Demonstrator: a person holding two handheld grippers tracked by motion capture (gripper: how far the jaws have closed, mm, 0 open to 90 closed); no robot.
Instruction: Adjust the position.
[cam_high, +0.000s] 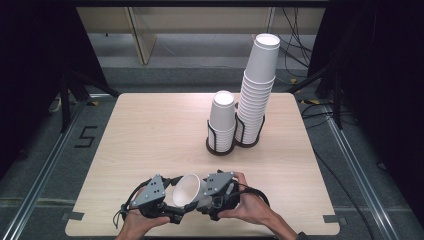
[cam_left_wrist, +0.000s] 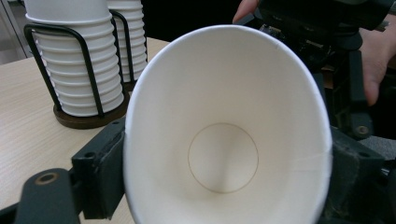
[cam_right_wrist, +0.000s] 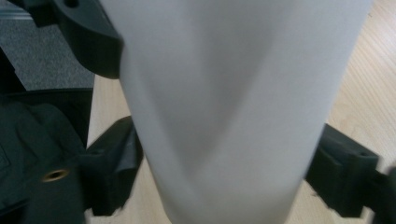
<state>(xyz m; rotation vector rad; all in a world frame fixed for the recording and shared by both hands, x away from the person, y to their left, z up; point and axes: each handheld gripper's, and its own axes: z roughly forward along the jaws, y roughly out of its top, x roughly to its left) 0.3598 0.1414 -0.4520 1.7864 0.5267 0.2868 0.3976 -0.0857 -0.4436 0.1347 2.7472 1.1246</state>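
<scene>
A white paper cup (cam_high: 186, 191), empty, lies on its side near the table's front edge, squeezed by the left gripper (cam_high: 172, 200) and the right gripper (cam_high: 200, 192). 2 black wire holders (cam_high: 221, 142) hold stacked white cups (cam_high: 222, 117).

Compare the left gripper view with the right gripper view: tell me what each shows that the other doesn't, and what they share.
Left gripper view alone: the inside of the paper cup, with its round bottom, and two stacks of cups in black wire holders on the table, plus a hand behind the cup. Right gripper view alone: the cup's outer wall, creased where it is squeezed, and grey floor past the table edge. Shared: the same white cup, black pads against both its sides, and the pale wooden table.
</scene>
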